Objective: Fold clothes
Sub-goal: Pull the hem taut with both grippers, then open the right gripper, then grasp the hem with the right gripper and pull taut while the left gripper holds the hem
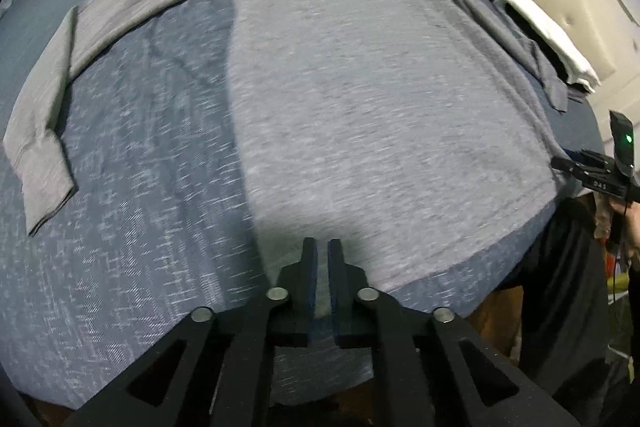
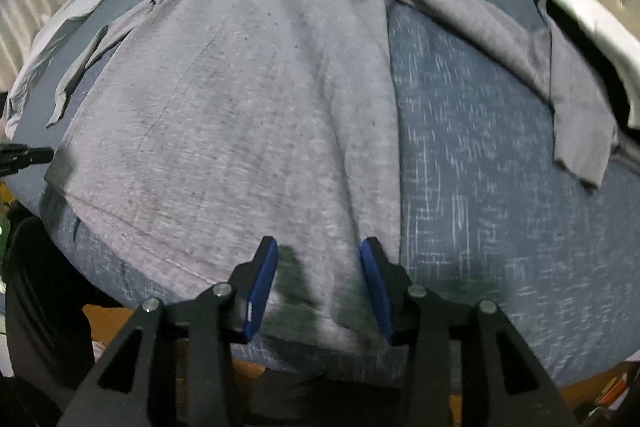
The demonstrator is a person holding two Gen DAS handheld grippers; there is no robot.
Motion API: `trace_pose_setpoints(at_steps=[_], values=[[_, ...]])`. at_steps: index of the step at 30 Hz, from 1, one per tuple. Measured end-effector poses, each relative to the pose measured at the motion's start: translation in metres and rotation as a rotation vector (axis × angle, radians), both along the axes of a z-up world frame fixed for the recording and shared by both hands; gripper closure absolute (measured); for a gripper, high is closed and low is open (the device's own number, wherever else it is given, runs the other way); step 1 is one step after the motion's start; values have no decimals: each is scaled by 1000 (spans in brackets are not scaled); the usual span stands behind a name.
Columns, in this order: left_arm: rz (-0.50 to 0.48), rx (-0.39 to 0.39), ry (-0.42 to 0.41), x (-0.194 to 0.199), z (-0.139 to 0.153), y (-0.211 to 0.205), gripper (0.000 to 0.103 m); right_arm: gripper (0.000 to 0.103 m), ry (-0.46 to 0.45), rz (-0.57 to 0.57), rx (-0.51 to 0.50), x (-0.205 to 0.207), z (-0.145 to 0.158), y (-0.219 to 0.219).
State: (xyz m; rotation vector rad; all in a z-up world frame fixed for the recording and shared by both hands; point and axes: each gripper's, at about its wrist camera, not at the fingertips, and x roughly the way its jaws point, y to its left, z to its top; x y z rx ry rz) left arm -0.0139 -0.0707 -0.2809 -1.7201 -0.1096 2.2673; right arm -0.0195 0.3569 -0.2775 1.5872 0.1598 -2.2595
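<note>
The shirt (image 2: 240, 99) lies flat on the bed (image 2: 480, 187). The left gripper (image 1: 322, 247) is almost closed, holding nothing. The right gripper (image 2: 318, 251) is open over the hem; pinch both bottom corners evenly.

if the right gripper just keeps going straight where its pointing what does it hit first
Most likely the grey sweater: the open right gripper points at its hem near the bed's edge, jaws astride that fabric. Depth is unclear, but nothing else shows in between.
</note>
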Motion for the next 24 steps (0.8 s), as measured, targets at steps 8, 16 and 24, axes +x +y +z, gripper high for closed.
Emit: trace_pose_setpoints(at_steps=[8,16,24], values=[[18,14,-44,1,-19,-11,93,97,-11,-13,-82,5,6,17],[-1,34,-1,8,-5,-14,101,98,9,15,-145,13,40,20],[-15,79,51,28,34,-36,101,99,-11,65,-137,23,46,13]])
